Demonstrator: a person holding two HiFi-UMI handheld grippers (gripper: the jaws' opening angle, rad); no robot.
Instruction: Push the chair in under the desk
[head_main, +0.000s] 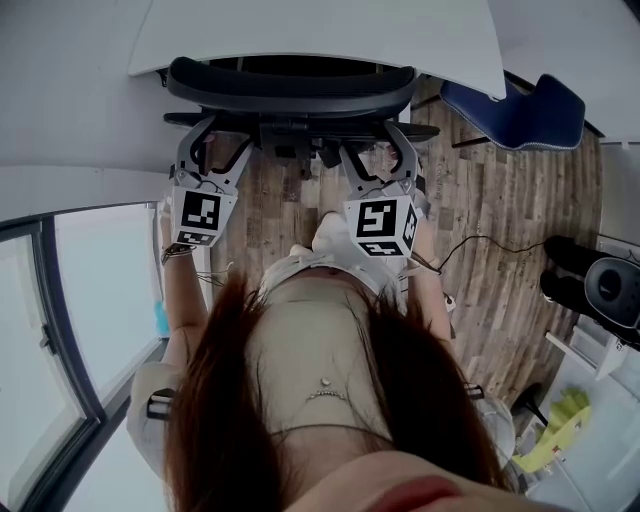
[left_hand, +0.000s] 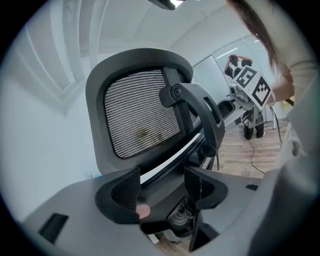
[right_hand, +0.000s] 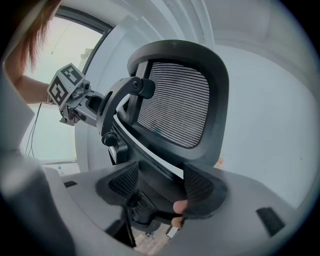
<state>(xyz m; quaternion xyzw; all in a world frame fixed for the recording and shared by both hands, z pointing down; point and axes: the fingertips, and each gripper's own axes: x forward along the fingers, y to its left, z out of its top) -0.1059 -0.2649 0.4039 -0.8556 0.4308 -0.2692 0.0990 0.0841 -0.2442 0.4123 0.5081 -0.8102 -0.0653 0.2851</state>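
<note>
A black mesh-backed office chair stands with its backrest top right at the edge of the white desk, its seat hidden beneath the desk. My left gripper and right gripper are both against the back of the chair, left and right of its spine. In the left gripper view the open gripper straddles the lower frame of the chair. The right gripper is also open, its pads either side of the lower frame of the chair. Neither pair of jaws is clamped.
A blue chair stands to the right on the wooden floor. A cable runs across the floor toward black equipment. A glass window wall runs along the left. A person's body fills the lower middle.
</note>
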